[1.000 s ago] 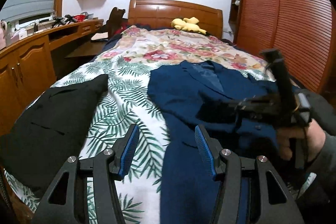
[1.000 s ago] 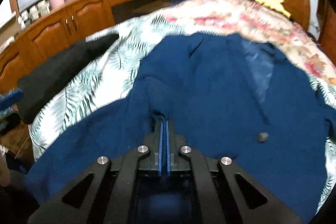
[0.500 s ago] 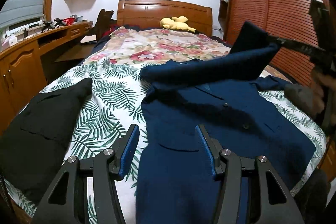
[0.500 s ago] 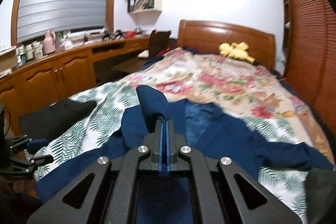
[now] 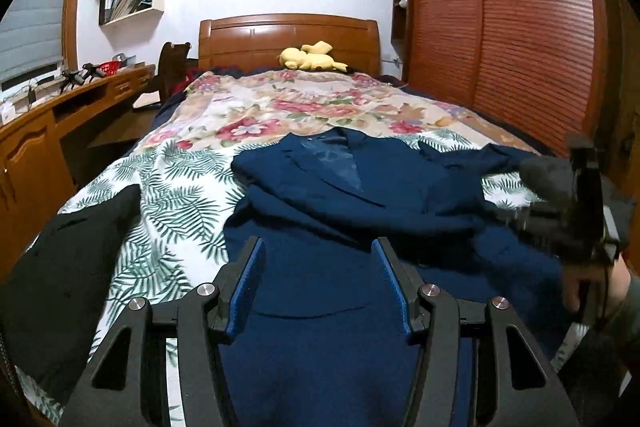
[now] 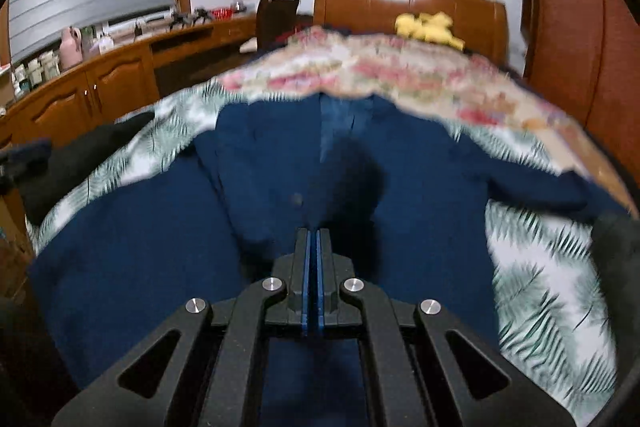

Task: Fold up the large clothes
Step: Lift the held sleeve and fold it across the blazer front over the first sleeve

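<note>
A large navy blue blazer jacket (image 5: 360,211) is lying face up across the near half of a bed (image 5: 188,187), on a white bedspread printed with green palm leaves. Its collar is pointing toward the wooden headboard (image 5: 288,35), showing the lighter blue lining. One navy sleeve (image 6: 352,179) is crossing over the front of the jacket, and the other sleeve is stretching out toward the right edge of the bed.

The left gripper (image 5: 320,279) is hovering over the jacket's lower front, its blue-padded fingers (image 5: 248,283) standing apart with nothing between them. The right gripper (image 6: 313,251) is pointing down over the middle of the jacket; its fingers (image 6: 306,267) are pressed together on a fold of the dark navy sleeve cloth. In the left wrist view, the right gripper is appearing blurred at the right edge, gripped by a person's hand (image 5: 592,287).

A folded black garment (image 5: 68,267) is lying on the left side of the bed, apart from the jacket. A yellow plush toy (image 5: 308,57) is resting by the headboard.
</note>
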Demonstrator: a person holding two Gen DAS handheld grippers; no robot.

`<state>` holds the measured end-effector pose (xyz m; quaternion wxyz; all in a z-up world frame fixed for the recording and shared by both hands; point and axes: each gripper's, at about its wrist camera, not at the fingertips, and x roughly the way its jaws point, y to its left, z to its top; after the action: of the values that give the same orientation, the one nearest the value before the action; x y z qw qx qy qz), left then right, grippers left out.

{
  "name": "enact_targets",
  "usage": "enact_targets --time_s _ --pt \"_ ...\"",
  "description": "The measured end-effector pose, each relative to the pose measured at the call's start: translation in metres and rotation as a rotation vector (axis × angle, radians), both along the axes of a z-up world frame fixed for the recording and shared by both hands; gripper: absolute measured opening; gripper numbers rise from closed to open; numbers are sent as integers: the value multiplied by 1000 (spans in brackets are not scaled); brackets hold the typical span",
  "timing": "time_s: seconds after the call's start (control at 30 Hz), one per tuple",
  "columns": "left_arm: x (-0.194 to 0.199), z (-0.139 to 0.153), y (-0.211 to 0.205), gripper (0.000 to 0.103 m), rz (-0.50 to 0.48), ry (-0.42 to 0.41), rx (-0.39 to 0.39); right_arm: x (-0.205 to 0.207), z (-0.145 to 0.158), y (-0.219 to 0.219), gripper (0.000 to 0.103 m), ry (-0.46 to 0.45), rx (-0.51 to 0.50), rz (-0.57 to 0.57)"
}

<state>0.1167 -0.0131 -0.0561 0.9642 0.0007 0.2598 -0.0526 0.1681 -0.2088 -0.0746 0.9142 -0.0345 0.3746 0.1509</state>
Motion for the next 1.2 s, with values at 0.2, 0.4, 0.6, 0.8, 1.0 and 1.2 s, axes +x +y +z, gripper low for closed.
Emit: enact_targets --time_s 0.2,0.4,0.6,0.8,1.0,1.2 --pt "28 -13 -12 57 -34 -2 18 -19 -19 -5 3 71 27 40" --pt "53 -35 -9 57 -37 3 -27 -33 -15 -12 26 88 13 34" --pt "63 -45 -3 57 -52 0 -51 -39 -4 -17 37 35 -74 21" --pt "55 -51 -6 57 -64 -13 -47 -15 -7 -21 37 52 -92 11" --pt "51 -55 -10 57 -72 -11 -45 20 -27 -38 38 127 -19 -64" --pt "50 -59 -12 57 -74 3 -63 59 -42 -44 40 192 49 -99"
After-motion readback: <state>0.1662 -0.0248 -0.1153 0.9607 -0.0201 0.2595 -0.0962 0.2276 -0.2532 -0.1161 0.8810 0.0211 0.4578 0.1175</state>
